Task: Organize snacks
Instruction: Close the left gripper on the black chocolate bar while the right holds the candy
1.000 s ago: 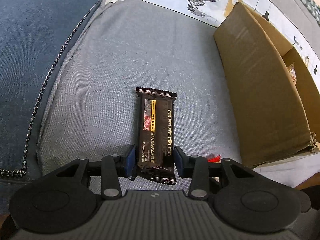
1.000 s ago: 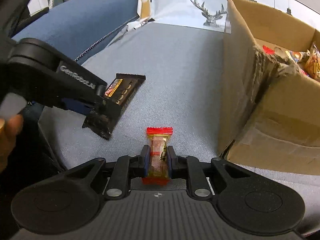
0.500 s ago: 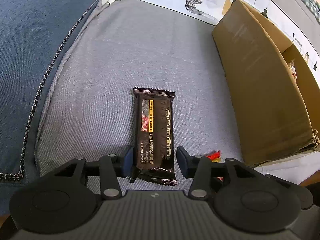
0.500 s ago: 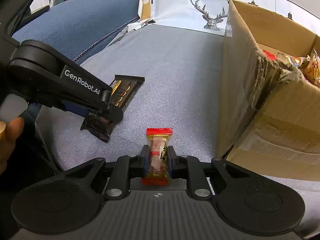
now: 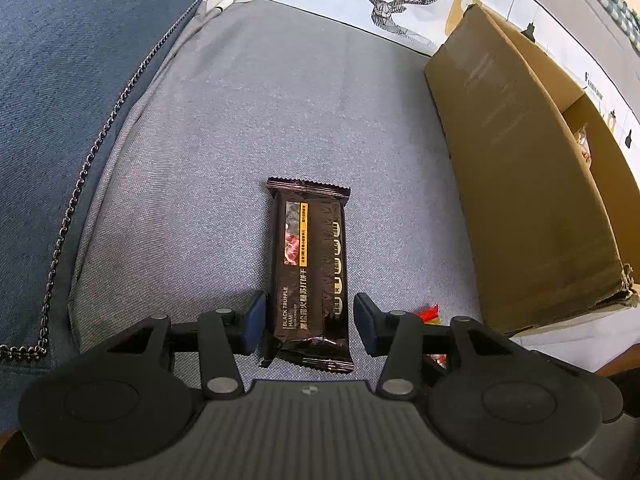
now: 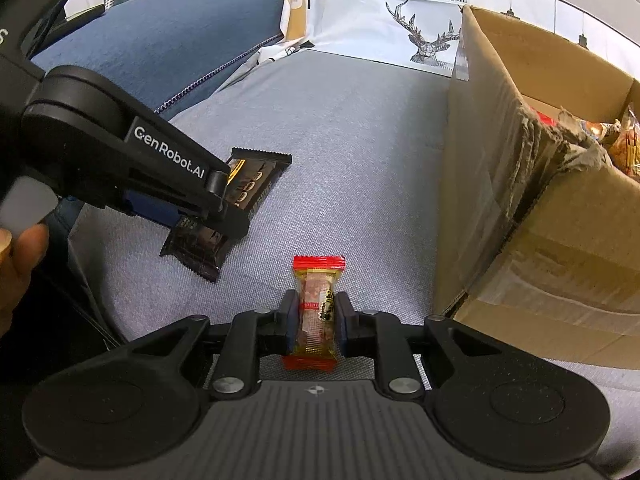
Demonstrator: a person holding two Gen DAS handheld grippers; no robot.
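Left gripper [image 5: 308, 320] sat roughly half open, astride the near end of the black truffle bar [image 5: 310, 268] with clear gaps both sides, holding nothing. Bar lay flat on the grey cushion [image 5: 248, 120], long axis running straight out along my fingers. Right gripper [image 6: 316, 320] was easing open around the red-ended candy [image 6: 317, 312]; cardboard box [image 6: 520, 184] to the right.
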